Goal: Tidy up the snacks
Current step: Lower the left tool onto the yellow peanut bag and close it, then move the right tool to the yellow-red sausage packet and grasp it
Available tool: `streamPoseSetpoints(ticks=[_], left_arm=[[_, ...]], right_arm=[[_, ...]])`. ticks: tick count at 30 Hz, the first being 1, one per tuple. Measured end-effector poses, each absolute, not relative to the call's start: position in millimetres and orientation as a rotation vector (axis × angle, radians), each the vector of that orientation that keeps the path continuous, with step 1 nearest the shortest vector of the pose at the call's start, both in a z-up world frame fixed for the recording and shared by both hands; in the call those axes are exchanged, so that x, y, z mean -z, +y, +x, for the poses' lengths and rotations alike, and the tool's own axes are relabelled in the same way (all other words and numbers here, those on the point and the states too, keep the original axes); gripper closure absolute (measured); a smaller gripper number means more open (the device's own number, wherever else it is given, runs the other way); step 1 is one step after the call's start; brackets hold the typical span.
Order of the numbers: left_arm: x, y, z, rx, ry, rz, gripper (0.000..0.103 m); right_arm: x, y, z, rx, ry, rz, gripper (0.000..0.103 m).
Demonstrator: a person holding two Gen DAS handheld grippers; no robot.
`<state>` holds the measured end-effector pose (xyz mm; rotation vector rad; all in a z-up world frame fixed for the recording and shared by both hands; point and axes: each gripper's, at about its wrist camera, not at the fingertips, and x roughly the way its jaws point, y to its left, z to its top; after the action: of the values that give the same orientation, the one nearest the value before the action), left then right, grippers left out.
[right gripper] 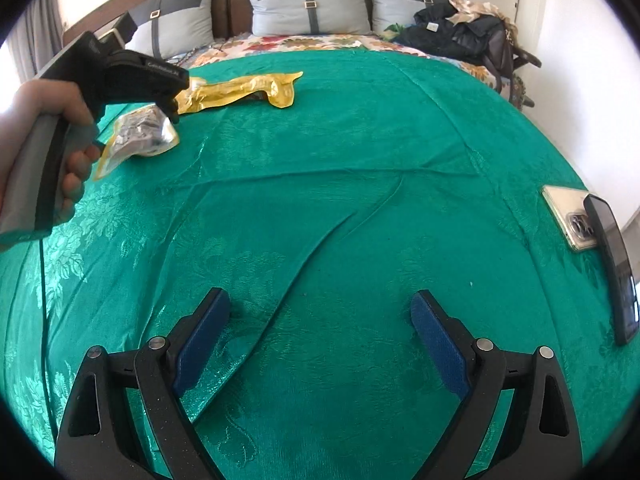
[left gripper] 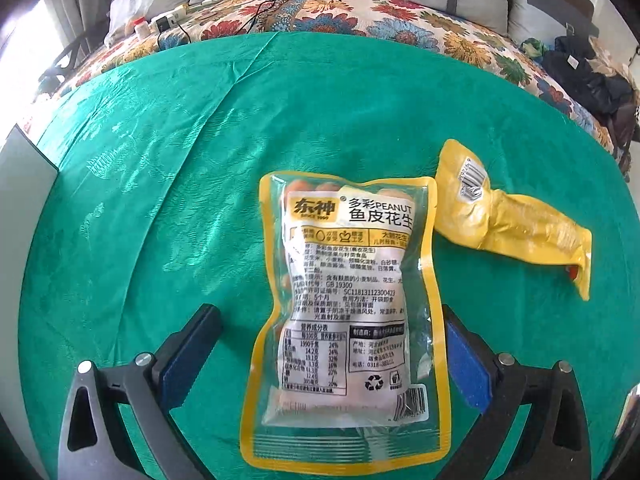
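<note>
A clear peanut packet with a yellow border (left gripper: 348, 300) lies flat on the green cloth (left gripper: 160, 200). It sits between the wide-apart fingers of my left gripper (left gripper: 330, 316). The right pad is at the packet's edge and the left pad is well clear of it. A crumpled yellow snack packet (left gripper: 512, 224) lies just beyond, to the right. In the right wrist view, a hand (right gripper: 48, 108) holds the left gripper (right gripper: 174, 116) over the peanut packet (right gripper: 140, 134), with the yellow packet (right gripper: 240, 90) behind it. My right gripper (right gripper: 320, 304) is open over bare cloth with nothing between its fingers.
Two phones (right gripper: 568, 220) (right gripper: 616, 272) lie at the cloth's right edge. A grey flat slab (left gripper: 24, 184) is at the left edge. Pillows (right gripper: 308, 0) line the headboard. Dark clothes and a bag (right gripper: 460, 36) are piled at the far right. A plastic bag (left gripper: 128, 4) and cables lie at the far left.
</note>
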<state>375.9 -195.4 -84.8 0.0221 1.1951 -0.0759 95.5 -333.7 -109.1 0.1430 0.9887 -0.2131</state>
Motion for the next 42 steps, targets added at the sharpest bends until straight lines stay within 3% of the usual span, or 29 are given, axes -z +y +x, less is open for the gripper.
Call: streamPoseSetpoints(ticks=[5, 6, 7, 12, 20, 23, 25, 29, 35, 37, 42], left_arm=[[88, -198, 388, 0.170, 1.201, 0.097, 0.004], [84, -198, 387, 0.186, 1.173, 0.110, 0.019], [80, -197, 384, 0.204, 1.143, 0.111, 0.044], [73, -167, 359, 0.264, 1.168, 0.078, 0.048], [74, -60, 262, 0.317, 1.144, 0.178, 0.046], [81, -26, 257, 0.272, 1.132, 0.153, 0.023], [88, -11, 259, 0.229, 1.107, 0.124, 0.001], [93, -1, 248, 0.238, 0.952, 0.109, 0.000], [94, 3, 247, 0.237, 0.943, 0.104, 0.000], [94, 3, 247, 0.238, 0.943, 0.103, 0.000], [94, 3, 247, 0.238, 0.943, 0.104, 0.000]], right_arm=[[110, -334, 96, 0.213, 0.989, 0.142, 0.009], [110, -334, 96, 0.213, 0.989, 0.142, 0.009], [110, -333, 96, 0.212, 0.989, 0.142, 0.009], [110, -333, 96, 0.210, 0.990, 0.140, 0.009], [110, -333, 96, 0.211, 0.989, 0.141, 0.009], [109, -334, 97, 0.213, 0.989, 0.140, 0.009], [110, -334, 97, 0.212, 0.989, 0.141, 0.009], [109, -334, 95, 0.208, 0.989, 0.146, 0.008], [107, -333, 100, 0.105, 1.039, 0.097, 0.009], [102, -335, 124, -0.017, 1.090, 0.020, 0.011], [66, -338, 218, -0.231, 1.012, -0.271, 0.011]])
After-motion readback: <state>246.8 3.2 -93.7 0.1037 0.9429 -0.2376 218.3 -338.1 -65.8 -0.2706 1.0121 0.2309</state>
